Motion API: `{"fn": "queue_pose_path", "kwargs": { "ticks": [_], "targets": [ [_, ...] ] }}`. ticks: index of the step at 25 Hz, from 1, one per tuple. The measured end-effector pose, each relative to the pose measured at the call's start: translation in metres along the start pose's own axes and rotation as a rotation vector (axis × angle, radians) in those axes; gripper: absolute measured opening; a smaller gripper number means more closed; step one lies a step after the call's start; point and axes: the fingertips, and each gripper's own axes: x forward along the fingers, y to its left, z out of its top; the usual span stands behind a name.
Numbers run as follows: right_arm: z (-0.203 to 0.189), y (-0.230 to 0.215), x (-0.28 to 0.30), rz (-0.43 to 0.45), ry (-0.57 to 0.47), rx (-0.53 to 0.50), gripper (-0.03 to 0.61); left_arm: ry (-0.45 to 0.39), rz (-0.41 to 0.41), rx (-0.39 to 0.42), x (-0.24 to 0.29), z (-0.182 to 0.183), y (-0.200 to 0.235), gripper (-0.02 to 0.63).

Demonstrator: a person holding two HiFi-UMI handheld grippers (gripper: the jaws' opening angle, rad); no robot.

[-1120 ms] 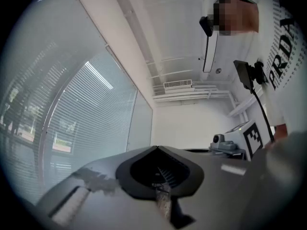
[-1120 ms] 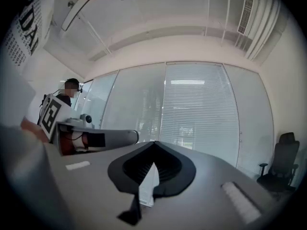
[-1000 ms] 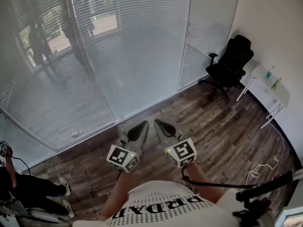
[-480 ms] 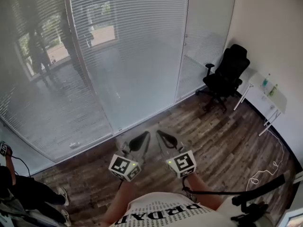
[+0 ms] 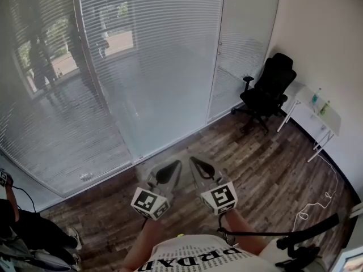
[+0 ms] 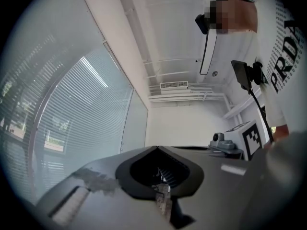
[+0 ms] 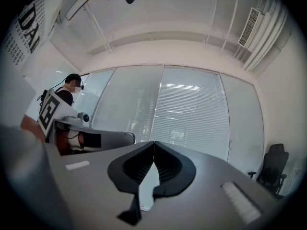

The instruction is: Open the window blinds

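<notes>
**Both grippers closed and empty, blinds down across the glass**

Closest in, the person in the white printed shirt (image 5: 195, 256) holds the two grippers side by side at waist height, pointing roughly level toward the windows. The left gripper (image 5: 173, 164) has its jaws together with nothing between them. The right gripper (image 5: 194, 161), just beside it, also has its jaws pressed tip to tip and is empty. Each carries its marker cube at the near end. Neither gripper touches anything.

Below and beyond them runs the wooden floor (image 5: 255, 157). A white cable (image 5: 319, 200) trails over it on the right. At the lower left edge a second person (image 5: 25, 225) in dark clothes is partly in view.

Further off, well apart from both grippers, the window blinds (image 5: 153, 55) hang lowered over the glass wall. They reach from near the ceiling to just above the floor, and the outdoors shows only dimly through the slats.

In the far right corner stands a black office chair (image 5: 266, 92). Beside it a white surface (image 5: 326, 118) against the wall carries two small bottles (image 5: 316, 97)
</notes>
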Motion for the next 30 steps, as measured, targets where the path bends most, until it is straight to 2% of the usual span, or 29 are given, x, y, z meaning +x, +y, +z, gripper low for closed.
{"fn": "queue_pose_path", "kwargs": {
  "ticks": [11,20,30],
  "targets": [
    [-0.026,-0.040,0.015,0.028,0.053,-0.007,0.009,0.023,-0.020,-0.005,0.051,-0.019,0.006,-0.005],
    [-0.029,-0.129,0.044,0.014,0.047,0.026,0.014,0.043,0.003,-0.006,0.136,-0.025,0.032,-0.006],
    [-0.043,-0.201,0.062,0.033,0.044,-0.010,0.015,0.042,0.008,0.013,0.210,-0.041,0.042,-0.006]
  ]
}}
